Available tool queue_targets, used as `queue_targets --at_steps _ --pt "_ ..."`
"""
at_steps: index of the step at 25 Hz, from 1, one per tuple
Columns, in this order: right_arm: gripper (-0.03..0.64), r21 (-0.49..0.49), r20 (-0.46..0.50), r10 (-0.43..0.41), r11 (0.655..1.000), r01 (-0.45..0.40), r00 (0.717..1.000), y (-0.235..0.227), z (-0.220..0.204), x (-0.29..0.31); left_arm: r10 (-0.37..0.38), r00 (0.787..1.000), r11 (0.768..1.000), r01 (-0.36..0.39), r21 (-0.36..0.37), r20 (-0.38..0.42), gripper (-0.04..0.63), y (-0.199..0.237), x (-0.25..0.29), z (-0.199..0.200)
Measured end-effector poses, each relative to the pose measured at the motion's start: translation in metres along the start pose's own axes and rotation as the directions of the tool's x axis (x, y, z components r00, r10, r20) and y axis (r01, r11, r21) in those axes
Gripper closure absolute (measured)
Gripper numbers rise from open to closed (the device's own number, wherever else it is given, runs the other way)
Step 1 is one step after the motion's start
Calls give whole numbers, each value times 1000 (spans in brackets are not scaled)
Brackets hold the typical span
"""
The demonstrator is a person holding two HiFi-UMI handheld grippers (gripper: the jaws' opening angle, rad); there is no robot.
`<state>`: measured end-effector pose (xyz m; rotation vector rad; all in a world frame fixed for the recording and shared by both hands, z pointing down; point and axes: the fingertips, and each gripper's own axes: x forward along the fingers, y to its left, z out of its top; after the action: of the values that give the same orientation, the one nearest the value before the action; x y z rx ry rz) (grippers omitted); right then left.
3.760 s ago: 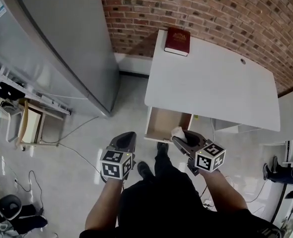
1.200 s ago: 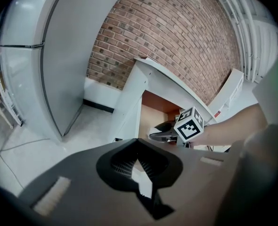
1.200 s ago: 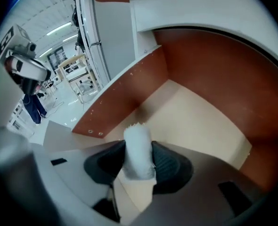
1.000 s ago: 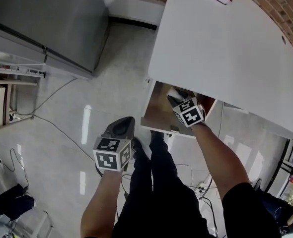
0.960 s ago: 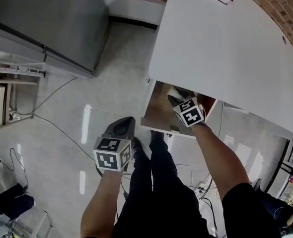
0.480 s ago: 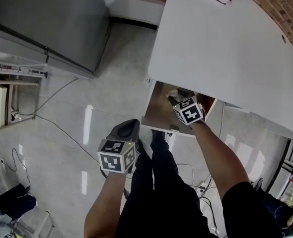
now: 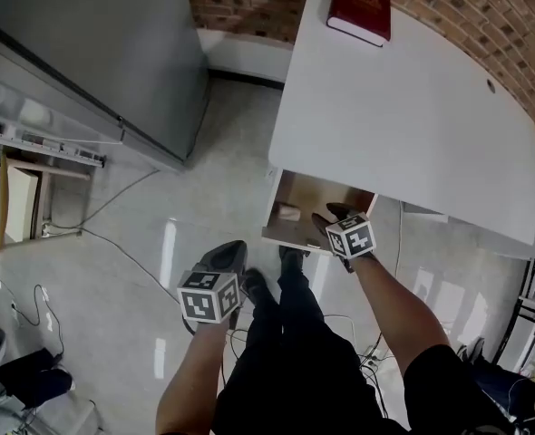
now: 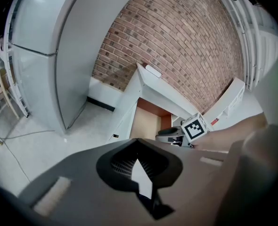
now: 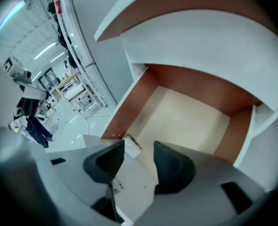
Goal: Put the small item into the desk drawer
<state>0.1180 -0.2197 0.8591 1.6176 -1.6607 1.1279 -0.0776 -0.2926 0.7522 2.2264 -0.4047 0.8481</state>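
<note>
The white desk [image 7: 403,107] has its wooden drawer [image 7: 290,237] pulled open. The small white item [image 7: 288,212] lies on the drawer floor at the left. My right gripper [image 7: 331,216] hovers over the drawer's front right part. In the right gripper view its jaws [image 9: 139,149] are opening with nothing between them, and the item [image 9: 131,148] lies just past the left jaw's tip. My left gripper [image 7: 228,252] hangs over the floor, left of the drawer. It is shut and empty in the left gripper view [image 8: 139,147].
A dark red book [image 7: 359,8] lies at the desk's far left corner by the brick wall. A tall grey cabinet [image 7: 95,34] stands to the left. Cables [image 7: 113,243] run over the shiny floor, and the person's legs [image 7: 290,333] are below the drawer front.
The right gripper has drawn back from deep in the drawer toward its front, and the white item it carried now lies loose on the drawer floor. The left gripper has barely moved.
</note>
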Motion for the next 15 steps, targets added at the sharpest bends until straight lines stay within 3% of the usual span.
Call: queue_targets --at_steps 5,11,15 --pt "436 12 42 6 1000 -7 999 23 10 -52 10 999 1000 -10 6 40 584 -12 -40 20" --pt "471 106 180 -3 994 -17 984 35 50 -116 0 995 1000 -3 25 104 584 -33 -82 49" --pt "483 159 212 -3 987 -31 977 53 50 -149 -2 993 1000 0 18 121 584 -41 -114 52"
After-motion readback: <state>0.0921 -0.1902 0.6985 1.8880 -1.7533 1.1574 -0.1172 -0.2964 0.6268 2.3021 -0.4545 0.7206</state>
